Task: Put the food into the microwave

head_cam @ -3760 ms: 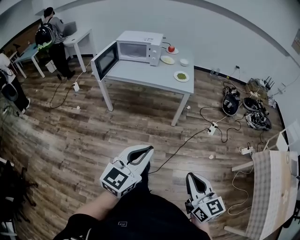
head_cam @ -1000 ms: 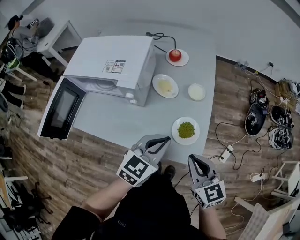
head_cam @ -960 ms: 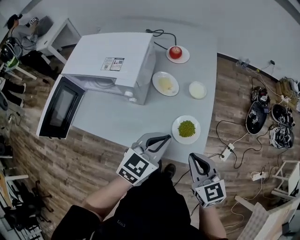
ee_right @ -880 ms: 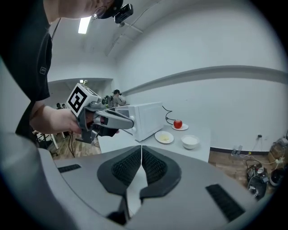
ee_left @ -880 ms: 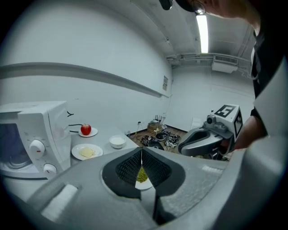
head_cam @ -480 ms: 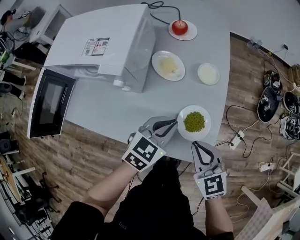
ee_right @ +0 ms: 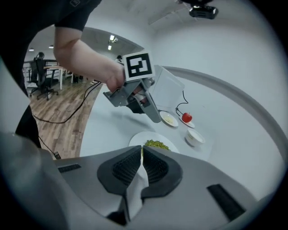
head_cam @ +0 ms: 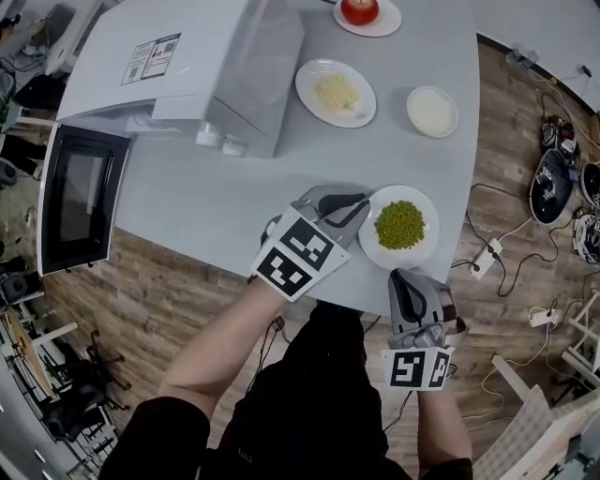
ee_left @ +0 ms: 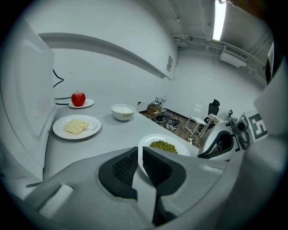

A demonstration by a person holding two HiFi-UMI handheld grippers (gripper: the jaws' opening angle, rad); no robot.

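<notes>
1. A brown wood-plank floor (head_cam: 103,309) surrounds the counter. On the right it carries loose cables (head_cam: 511,234) and dark rounded items (head_cam: 551,183) that are too small to identify.
2. The pale grey counter (head_cam: 206,216) is cut off at the top of the head view. Its near edge runs diagonally just under the tools. A broad bare stretch lies between the microwave and the pea plate.
3. The white box-shaped microwave (head_cam: 178,56) sits at the counter's left end, with its black-windowed door (head_cam: 80,211) swung wide over the floor. Its own top hides the cavity from above, and its back is out of frame.
4. The left tool (head_cam: 362,201) lies over the counter. Its jaws are pressed almost together with only a thin slit between them and nothing in it. The tips are just beside the pea plate's left rim, but contact cannot be judged.
5. The right tool (head_cam: 405,277) hangs off the counter's near edge, pointing at the same plate. Its jaws are pressed together and empty.
6. The round white plate (head_cam: 373,251) of green peas (head_cam: 400,225) sits close to the near edge, outside the microwave.
7. Farther back, a second white plate (head_cam: 309,80) holds pale yellow shreds (head_cam: 336,93).
8. A small white bowl (head_cam: 432,111) stands to the right of that plate.
9. A red apple (head_cam: 359,9) rests on a saucer cut off by the frame's top.
</notes>
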